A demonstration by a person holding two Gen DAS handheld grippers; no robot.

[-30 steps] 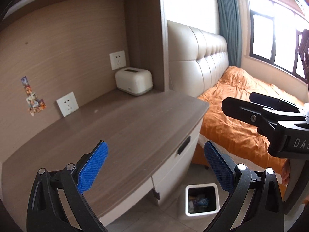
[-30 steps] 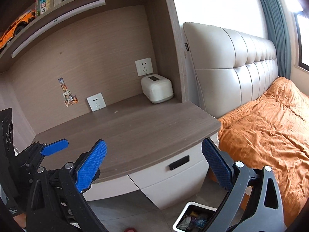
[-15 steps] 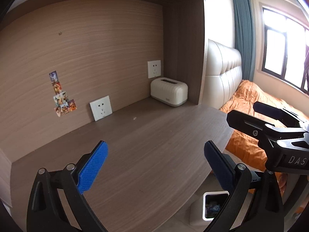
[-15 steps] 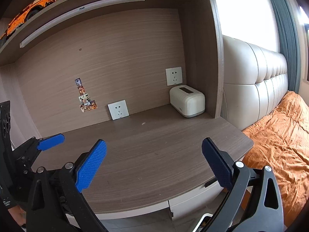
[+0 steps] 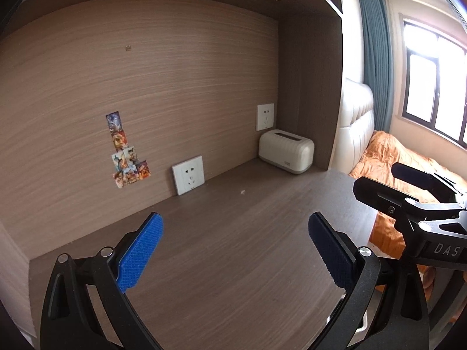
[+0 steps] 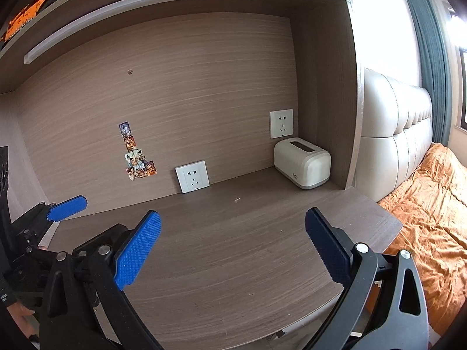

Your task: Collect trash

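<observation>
My left gripper (image 5: 235,252) is open above the brown desk top (image 5: 221,262), with nothing between its blue pads. My right gripper (image 6: 232,249) is open too, over the same desk (image 6: 233,262), and it holds nothing. A tiny pale crumb (image 5: 242,191) lies on the desk towards the back; the right wrist view shows the crumb (image 6: 237,199) as well. The trash bin is not in view. In the left wrist view the right gripper's black frame (image 5: 408,207) juts in from the right. One blue pad (image 6: 67,204) of the left gripper shows at the left.
A white tissue box (image 6: 302,163) stands in the desk's back right corner. Two wall sockets (image 6: 192,176) and a strip of stickers (image 6: 137,157) are on the back panel. An orange bed (image 6: 432,204) with a padded headboard lies to the right. A shelf (image 6: 140,5) runs overhead.
Both views have swung up and left from the floor onto the desk. The white bin with trash has dropped out of sight. Both grippers stay open.
</observation>
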